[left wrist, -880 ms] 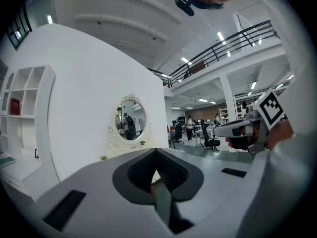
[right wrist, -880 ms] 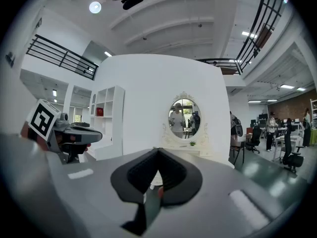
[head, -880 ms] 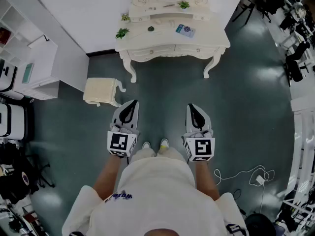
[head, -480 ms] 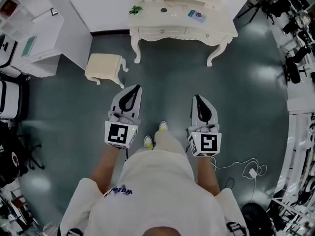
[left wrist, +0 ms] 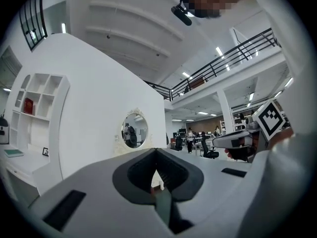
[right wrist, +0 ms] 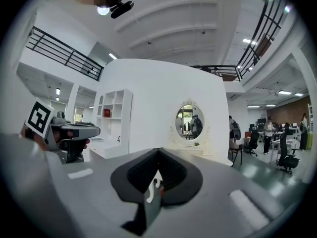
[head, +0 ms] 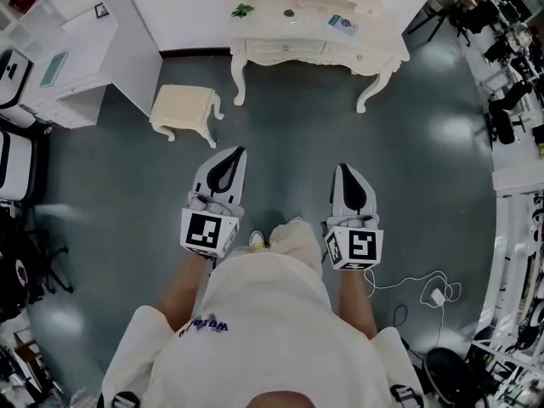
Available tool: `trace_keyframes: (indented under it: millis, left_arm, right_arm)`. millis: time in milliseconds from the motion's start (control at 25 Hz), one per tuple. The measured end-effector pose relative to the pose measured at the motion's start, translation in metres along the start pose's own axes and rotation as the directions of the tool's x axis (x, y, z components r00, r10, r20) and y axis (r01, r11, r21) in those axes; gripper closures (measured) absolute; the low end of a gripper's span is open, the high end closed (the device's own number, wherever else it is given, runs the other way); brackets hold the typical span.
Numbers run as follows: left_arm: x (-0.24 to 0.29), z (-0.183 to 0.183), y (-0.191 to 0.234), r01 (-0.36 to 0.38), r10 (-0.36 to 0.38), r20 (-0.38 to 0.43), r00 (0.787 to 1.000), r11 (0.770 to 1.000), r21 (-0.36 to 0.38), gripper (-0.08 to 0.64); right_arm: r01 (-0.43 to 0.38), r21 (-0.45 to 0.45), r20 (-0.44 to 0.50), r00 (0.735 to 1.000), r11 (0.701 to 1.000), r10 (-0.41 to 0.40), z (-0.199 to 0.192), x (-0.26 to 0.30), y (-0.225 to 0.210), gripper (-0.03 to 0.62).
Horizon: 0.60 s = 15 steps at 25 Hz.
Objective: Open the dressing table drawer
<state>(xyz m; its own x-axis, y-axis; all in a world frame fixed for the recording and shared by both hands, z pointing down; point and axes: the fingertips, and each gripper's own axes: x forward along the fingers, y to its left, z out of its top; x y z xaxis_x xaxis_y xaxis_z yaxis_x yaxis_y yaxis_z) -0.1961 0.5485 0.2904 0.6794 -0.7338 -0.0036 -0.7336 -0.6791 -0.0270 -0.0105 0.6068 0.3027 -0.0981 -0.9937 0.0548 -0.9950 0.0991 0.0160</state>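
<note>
Drawer (head: pixel 285 56): in the head view it sits in the front rail of the cream worktop (head: pixel 374 45) at the top of the picture. It is shut flush and well apart from both your tongs. Its long axis runs across the picture, left to right, and its front faces down the picture, toward you. A second front lies beside it on the same rail, and you cannot tell which one is meant. Your left tongs (head: pixel 231 153) and right tongs (head: pixel 344 170) are side by side over the dark floor (head: pixel 289 143). Both point up the picture at the worktop, and each is clenched on nothing. A stool (head: pixel 183 109) stands left of the worktop, on your left tongs' side. Only this view shows the drawer fronts, the stool and the stretch of floor between you and them.

The left gripper view shows your left tongs (left wrist: pixel 156 150) with tips pressed together, empty. Above them hangs the round mirror (left wrist: pixel 134 130), which the head view leaves out. The tongs themselves cover the drawer. White shelves (left wrist: pixel 34 103) stand at the left, and your right tongs (left wrist: pixel 237 140) show at the right.

The right gripper view shows your right tongs (right wrist: pixel 158 150) likewise clenched and empty. The mirror (right wrist: pixel 190 120) is just right of their tips, with a small plant (right wrist: pixel 196 144) under it. Your left tongs (right wrist: pixel 74 132) show at the left. The drawer is covered here too.
</note>
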Motion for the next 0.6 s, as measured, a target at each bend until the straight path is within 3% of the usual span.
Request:
trace_keyframes:
  millis: [600]
  left_arm:
    - [0.016,0.011,-0.018,0.066,-0.066,0.002,0.998,0.998,0.014,0.552]
  right_arm:
    - [0.023,-0.016,0.006,1.0,1.0,-0.023,0.005,-0.003,-0.009,0.581]
